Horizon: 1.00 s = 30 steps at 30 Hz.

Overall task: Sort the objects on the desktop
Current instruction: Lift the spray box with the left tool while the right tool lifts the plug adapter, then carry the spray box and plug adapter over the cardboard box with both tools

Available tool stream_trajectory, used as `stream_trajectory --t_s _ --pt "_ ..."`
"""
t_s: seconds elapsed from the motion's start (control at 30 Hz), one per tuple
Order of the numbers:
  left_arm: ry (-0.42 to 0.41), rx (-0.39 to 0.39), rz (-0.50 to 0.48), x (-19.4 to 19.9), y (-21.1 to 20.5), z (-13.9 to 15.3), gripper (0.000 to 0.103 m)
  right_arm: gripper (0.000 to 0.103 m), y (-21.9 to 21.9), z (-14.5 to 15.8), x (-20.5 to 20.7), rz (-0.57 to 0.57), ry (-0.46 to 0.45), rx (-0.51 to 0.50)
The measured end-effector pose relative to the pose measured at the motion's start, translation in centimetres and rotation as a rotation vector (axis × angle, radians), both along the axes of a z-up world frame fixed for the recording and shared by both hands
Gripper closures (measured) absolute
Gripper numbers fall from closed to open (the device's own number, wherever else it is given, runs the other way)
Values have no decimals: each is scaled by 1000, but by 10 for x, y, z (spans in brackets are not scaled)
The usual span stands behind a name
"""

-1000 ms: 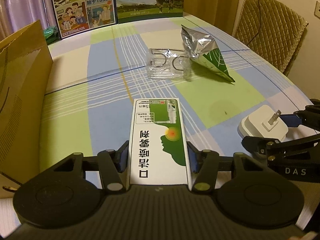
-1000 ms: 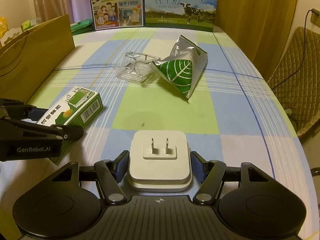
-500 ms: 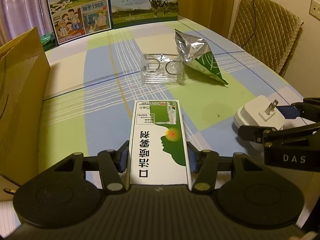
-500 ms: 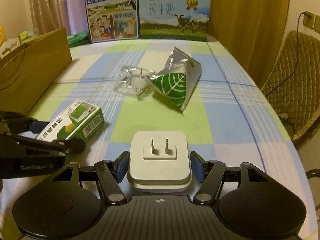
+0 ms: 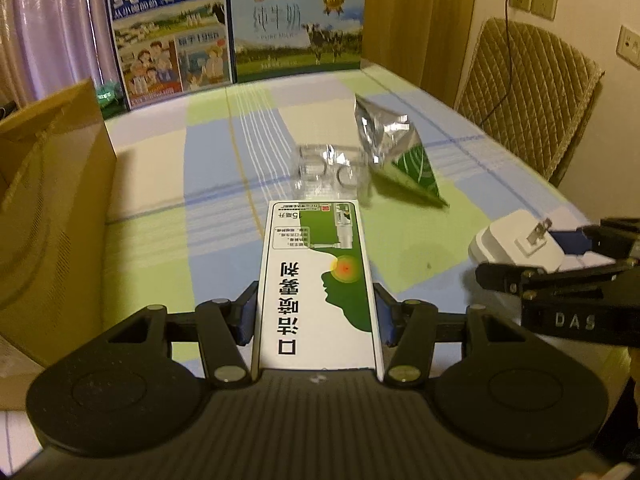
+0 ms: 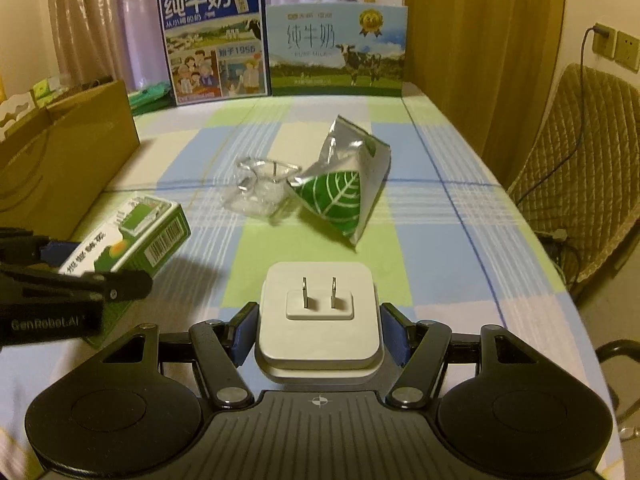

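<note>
My left tool [image 5: 316, 314] pinches the green spray box [image 5: 318, 280], right tool [image 6: 318, 330] pinches the white charger [image 6: 319, 312]; both now raised higher above the worktop [image 6: 432, 248] than a second ago.

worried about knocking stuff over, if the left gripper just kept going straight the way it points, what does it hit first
Probably the clear plastic tray. The left gripper, shut on the green and white box, points along the box straight at the tray, with the foil packet just to its right. Height is unclear, so the gripper might pass above it.
</note>
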<state>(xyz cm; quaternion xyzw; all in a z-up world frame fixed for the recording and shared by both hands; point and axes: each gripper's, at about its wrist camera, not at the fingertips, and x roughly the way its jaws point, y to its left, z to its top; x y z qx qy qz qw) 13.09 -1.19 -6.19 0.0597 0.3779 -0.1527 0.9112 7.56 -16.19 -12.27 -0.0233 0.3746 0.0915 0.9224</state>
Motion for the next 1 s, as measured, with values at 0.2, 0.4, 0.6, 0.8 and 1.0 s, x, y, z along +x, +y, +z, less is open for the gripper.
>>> stream_trajectory --t_s 0.2,0.4,0.6,0.8,1.0 --pt "-33 -13 26 -7 7 29 52 42 4 26 -7 0 -27 28" --pt "-65 -11 50 -15 19 57 52 42 20 57 -14 27 -80 46" --pt "-103 -8 82 -26 37 81 52 42 45 81 -20 79 -123 58" --pt "-137 2 117 -35 62 101 52 42 73 102 -24 142 -154 65" --pt "-169 28 165 -40 101 118 52 42 111 119 -21 214 -171 94"
